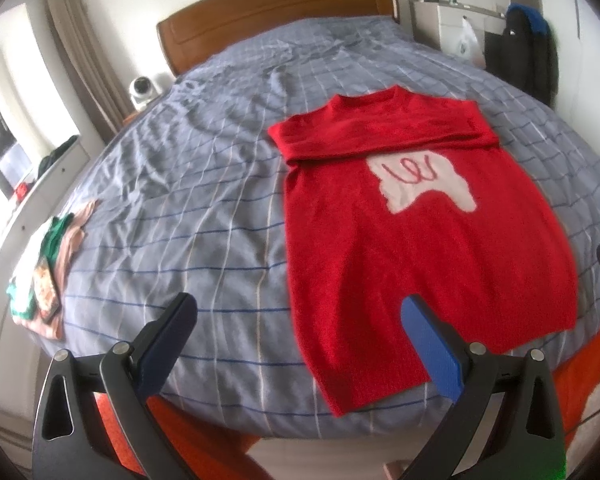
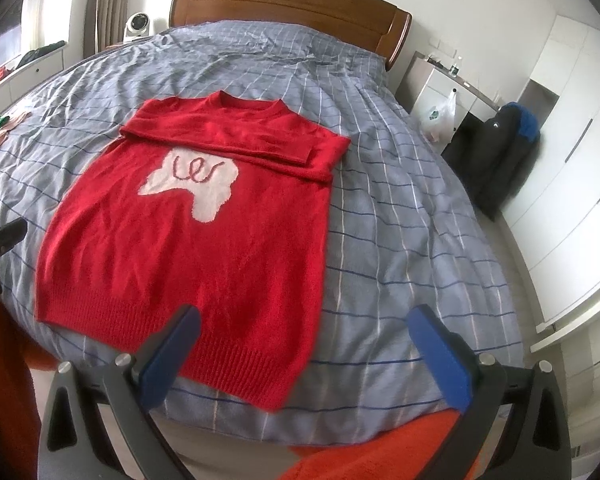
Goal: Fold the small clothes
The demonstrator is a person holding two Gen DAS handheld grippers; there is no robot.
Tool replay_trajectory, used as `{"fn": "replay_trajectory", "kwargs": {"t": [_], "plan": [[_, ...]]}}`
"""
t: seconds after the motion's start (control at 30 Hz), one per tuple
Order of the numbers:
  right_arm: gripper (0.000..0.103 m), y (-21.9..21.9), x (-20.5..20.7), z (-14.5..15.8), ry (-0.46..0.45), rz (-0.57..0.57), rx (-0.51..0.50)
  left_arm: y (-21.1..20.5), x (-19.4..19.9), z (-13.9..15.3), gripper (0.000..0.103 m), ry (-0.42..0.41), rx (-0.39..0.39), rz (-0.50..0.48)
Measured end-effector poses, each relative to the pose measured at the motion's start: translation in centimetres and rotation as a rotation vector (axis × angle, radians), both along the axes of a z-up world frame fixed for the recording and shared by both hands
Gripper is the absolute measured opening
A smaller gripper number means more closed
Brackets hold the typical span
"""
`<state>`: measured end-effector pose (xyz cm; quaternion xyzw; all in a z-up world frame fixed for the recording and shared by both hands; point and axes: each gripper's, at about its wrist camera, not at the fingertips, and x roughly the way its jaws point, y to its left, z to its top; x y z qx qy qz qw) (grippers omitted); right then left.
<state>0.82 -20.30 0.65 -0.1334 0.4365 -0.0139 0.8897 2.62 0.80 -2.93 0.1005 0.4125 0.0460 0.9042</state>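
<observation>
- where the bed (image 1: 204, 216) shows its blue-grey checked cover, a red sweater (image 1: 412, 256) lies flat, hem toward the near edge, both sleeves folded across the chest above a white patch (image 2: 192, 184).
- left gripper (image 1: 296, 322): jaws spread wide, holding nothing, above the hem's left corner.
- right gripper (image 2: 304, 334): jaws spread wide, holding nothing, above the hem's right corner.
- small pile of clothes (image 1: 48, 264) at the bed's left edge, well apart from the sweater.
- wooden headboard (image 2: 292, 8) at the far end.
</observation>
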Motion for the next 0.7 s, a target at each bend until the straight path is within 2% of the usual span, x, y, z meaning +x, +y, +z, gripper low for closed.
{"fn": "replay_trajectory", "kwargs": {"t": [0.3,0.6,0.7], "plan": [[0.102,-0.5,-0.3,0.8,-0.016,-0.014,0.005,-0.1,0.0,0.0,0.102,0.001,0.000,0.003],[0.102,-0.6,-0.5,2.9,-0.023,0.008,0.187,-0.2,0.0,-0.4,0.102,0.017,-0.009,0.007],[0.102,0.8,-0.8,3.8,-0.036,0.048,0.162,0.2,0.0,-0.6,0.102,0.028,-0.018,0.014]]}}
